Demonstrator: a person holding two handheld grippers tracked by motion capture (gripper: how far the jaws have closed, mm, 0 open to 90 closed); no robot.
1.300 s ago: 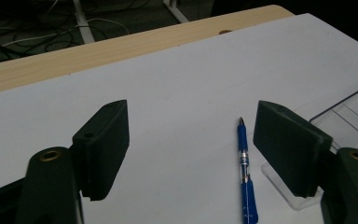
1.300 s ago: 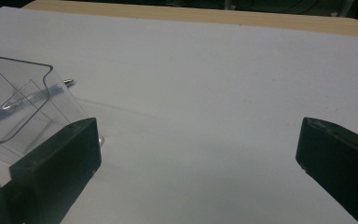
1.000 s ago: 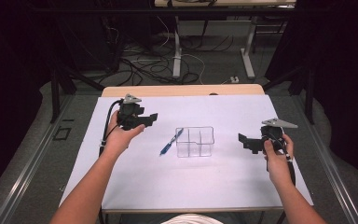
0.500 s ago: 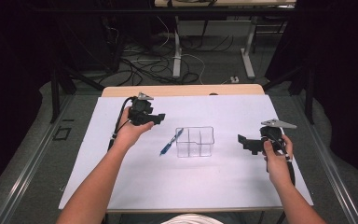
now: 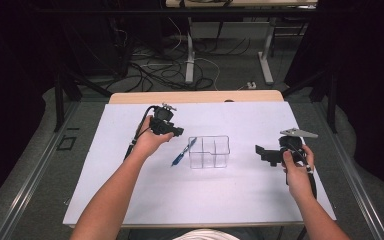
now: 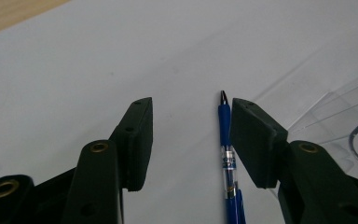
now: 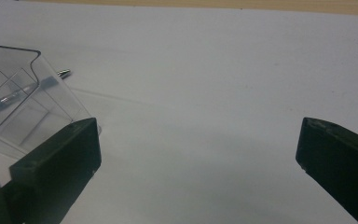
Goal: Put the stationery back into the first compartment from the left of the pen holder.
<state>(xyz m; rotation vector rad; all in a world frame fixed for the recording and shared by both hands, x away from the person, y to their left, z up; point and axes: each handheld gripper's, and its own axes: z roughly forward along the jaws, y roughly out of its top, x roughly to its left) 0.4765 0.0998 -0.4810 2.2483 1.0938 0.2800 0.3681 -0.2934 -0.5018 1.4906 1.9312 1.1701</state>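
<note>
A blue pen [image 5: 182, 152] lies on the white table cover, just left of a clear divided box [image 5: 209, 151]. My left gripper [image 5: 176, 132] hovers over the pen's far end. In the left gripper view it is open [image 6: 191, 107], and the pen [image 6: 227, 158] lies between the jaws, close to the right one, with the clear box [image 6: 335, 121] beyond it. My right gripper [image 5: 261, 151] stands open to the right of the box, holding nothing. In the right gripper view [image 7: 198, 126] the box [image 7: 18, 102] is at the left, and the pen's tip [image 7: 64, 72] pokes out behind it.
The white cover [image 5: 230, 200] spreads over most of the table, and a strip of bare wood [image 5: 195, 96] shows along the far edge. Cables and desk legs [image 5: 190, 55] lie on the floor beyond. A cable trails from the left gripper.
My left gripper has moved to the right and now sits over the pen. The right gripper, the pen and the box have stayed in place.
</note>
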